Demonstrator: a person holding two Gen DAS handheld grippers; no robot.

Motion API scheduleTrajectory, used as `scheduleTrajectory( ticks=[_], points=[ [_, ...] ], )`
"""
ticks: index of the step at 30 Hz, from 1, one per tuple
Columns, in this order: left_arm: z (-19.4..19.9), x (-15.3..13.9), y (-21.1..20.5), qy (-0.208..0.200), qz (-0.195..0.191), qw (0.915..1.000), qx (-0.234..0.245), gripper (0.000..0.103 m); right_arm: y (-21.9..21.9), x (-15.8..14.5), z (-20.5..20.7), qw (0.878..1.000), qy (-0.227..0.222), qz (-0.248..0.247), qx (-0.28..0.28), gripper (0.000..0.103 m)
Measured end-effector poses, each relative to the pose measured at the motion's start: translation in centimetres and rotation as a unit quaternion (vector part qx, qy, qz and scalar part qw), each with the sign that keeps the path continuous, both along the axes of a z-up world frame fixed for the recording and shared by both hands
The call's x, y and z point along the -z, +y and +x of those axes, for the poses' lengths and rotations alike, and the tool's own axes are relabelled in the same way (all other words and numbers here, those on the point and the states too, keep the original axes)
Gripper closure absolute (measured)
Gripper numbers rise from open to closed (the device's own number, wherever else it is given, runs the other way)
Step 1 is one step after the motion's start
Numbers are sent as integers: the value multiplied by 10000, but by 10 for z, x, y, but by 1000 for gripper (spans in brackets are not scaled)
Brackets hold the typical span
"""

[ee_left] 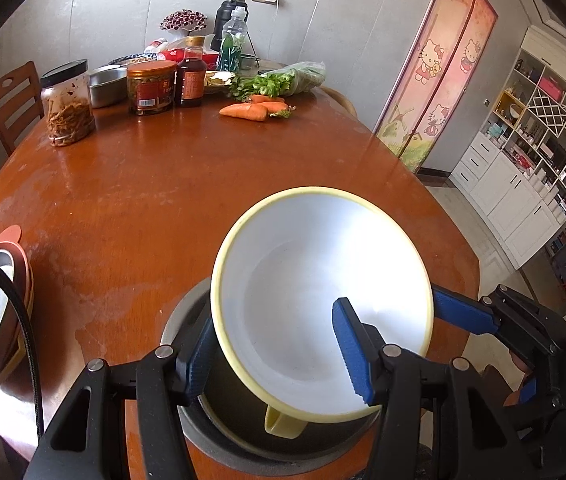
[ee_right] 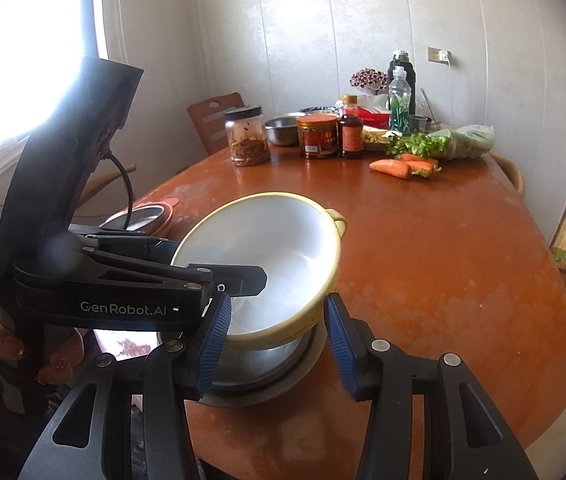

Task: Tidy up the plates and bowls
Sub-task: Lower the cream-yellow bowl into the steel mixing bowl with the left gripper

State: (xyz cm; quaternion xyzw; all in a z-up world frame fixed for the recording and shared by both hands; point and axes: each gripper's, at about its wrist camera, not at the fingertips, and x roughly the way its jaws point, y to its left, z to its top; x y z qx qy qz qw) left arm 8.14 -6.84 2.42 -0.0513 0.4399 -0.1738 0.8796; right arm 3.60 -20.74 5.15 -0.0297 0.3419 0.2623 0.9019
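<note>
1. We grip the yellow-rimmed bowl [ee_left: 319, 300] with both sets of fingers: left gripper [ee_left: 279, 354] across its near-left rim, right gripper [ee_right: 279, 344] across its near-right rim.
2. Bowl hangs tilted just above the steel basin [ee_right: 267, 364] at the counter [ee_left: 143, 184] near edge.

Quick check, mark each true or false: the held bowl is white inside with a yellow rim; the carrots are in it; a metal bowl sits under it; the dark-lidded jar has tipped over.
1. The bowl is white inside with a yellow rim. True.
2. The carrots are in it. False: they lie on the table, at the far side.
3. A metal bowl sits under it. True.
4. The dark-lidded jar has tipped over. False: it stands upright.
</note>
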Motion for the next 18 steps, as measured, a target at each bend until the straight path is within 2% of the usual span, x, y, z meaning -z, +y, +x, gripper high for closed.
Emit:
scheduleTrajectory(
  ticks=[18],
  points=[
    [-11, 6, 5, -14, -31, 10000, -9, 48, 5, 6, -6, 9999, -63, -106, -47, 52]
  ],
)
